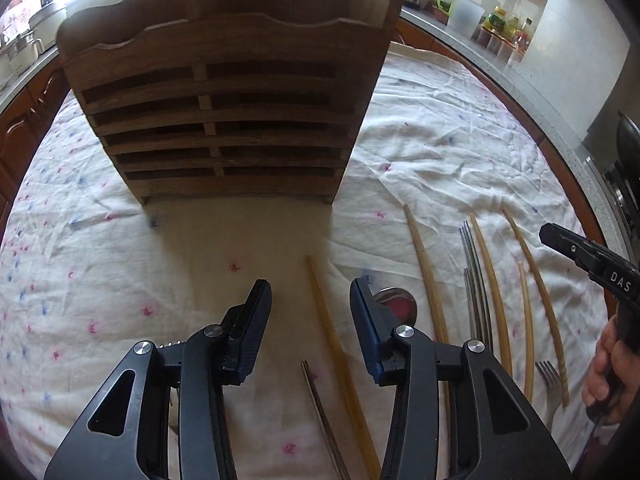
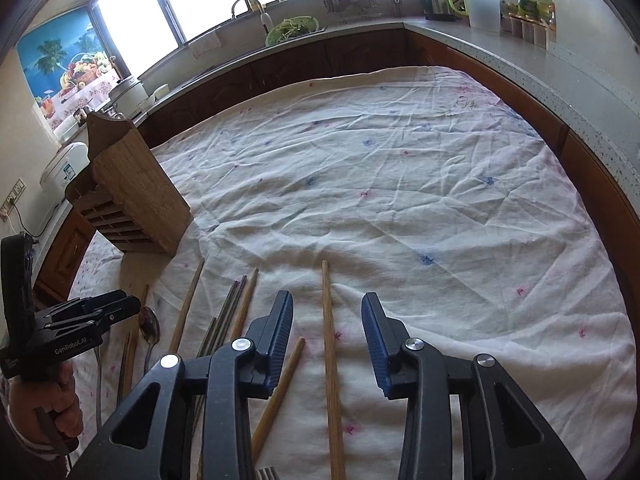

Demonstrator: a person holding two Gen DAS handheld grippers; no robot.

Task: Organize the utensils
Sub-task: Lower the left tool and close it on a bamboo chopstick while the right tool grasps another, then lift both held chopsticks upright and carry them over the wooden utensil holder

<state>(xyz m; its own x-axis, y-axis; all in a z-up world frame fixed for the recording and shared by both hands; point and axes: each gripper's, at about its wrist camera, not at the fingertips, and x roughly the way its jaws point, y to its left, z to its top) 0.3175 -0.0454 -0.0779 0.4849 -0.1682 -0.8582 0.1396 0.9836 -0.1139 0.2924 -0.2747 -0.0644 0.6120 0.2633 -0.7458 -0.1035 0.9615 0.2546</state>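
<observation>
Left gripper and right gripper hovered with jaws released, each straddling a chopstick lying on the cloth

Blown-out window backlight, fisheye-warped dark edges

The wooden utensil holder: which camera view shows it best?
The left wrist view: the wooden utensil holder stands centred ahead, slatted front facing the camera. The right wrist view shows it at the left edge, side-on.
</observation>
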